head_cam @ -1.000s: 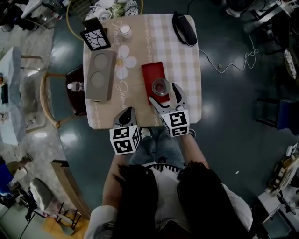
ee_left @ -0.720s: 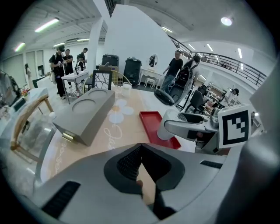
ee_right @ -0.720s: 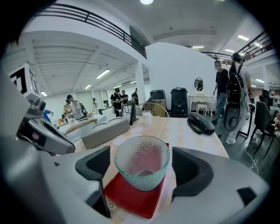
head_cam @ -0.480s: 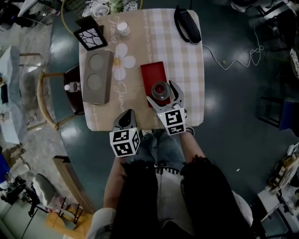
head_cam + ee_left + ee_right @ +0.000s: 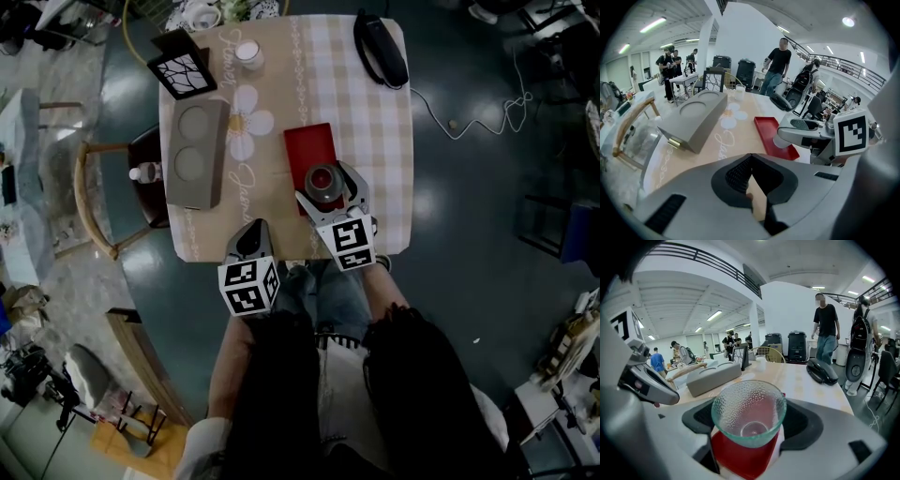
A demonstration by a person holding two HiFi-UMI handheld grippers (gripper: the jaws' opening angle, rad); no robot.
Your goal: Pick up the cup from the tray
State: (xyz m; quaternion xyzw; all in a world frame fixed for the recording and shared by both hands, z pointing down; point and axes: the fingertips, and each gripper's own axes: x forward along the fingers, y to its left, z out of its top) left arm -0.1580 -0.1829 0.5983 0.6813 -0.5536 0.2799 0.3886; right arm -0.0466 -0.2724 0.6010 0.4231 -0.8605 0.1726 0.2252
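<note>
A clear dimpled glass cup (image 5: 322, 181) stands on the near end of a red tray (image 5: 308, 147) on the beige checked table (image 5: 375, 131). My right gripper (image 5: 324, 186) is open, one finger on each side of the cup. In the right gripper view the cup (image 5: 749, 409) fills the space between the jaws of that gripper (image 5: 750, 417), with the red tray (image 5: 740, 453) under it. My left gripper (image 5: 253, 235) is shut and holds nothing at the table's near edge, left of the tray. In the left gripper view its tips (image 5: 751, 157) meet, and the tray (image 5: 774, 135) lies ahead to the right.
A grey box with two round recesses (image 5: 195, 153) lies left of the tray. Farther off are a black patterned frame (image 5: 180, 67), a small white jar (image 5: 248, 54) and a black phone (image 5: 380, 47). A wooden chair (image 5: 103, 202) stands at the table's left. People stand in the background.
The right gripper has moved forward, so that its fingers now stand on either side of the cup. The left gripper has hardly moved.
</note>
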